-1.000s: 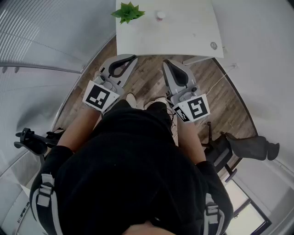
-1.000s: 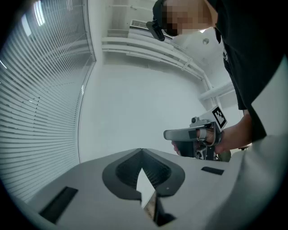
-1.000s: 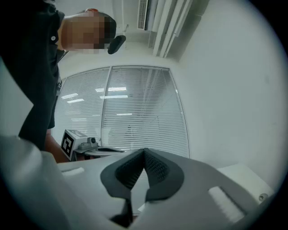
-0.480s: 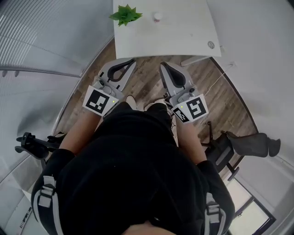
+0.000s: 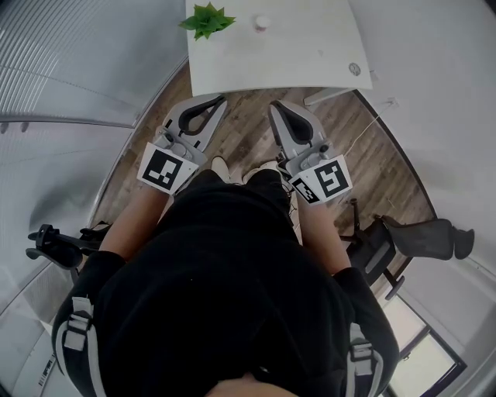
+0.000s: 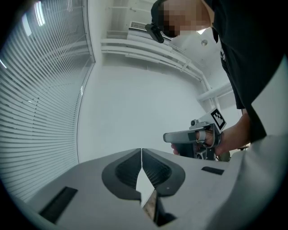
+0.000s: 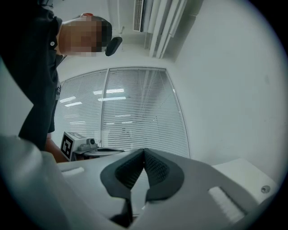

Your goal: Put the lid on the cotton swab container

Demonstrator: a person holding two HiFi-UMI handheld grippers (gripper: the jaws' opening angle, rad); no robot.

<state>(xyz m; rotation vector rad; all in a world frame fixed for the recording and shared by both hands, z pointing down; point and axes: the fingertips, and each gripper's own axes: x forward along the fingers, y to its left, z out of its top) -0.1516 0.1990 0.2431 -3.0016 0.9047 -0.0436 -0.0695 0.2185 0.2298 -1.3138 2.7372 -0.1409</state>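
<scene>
Cotton swab container [image 5: 261, 23] shows only as a small, round, pale thing, too small for detail. It sits at the far side of the white table [image 5: 310, 54], just right of a green plant [image 5: 205, 18]. Left gripper [image 5: 222, 98] and right gripper [image 5: 272, 105] hang short of the table's near edge, well apart from it, jaws pressed together, both empty.

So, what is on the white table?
A green plant, a small pale round thing, unidentifiable, and a grey disc near one corner. The far edge of the table is out of frame.
</scene>
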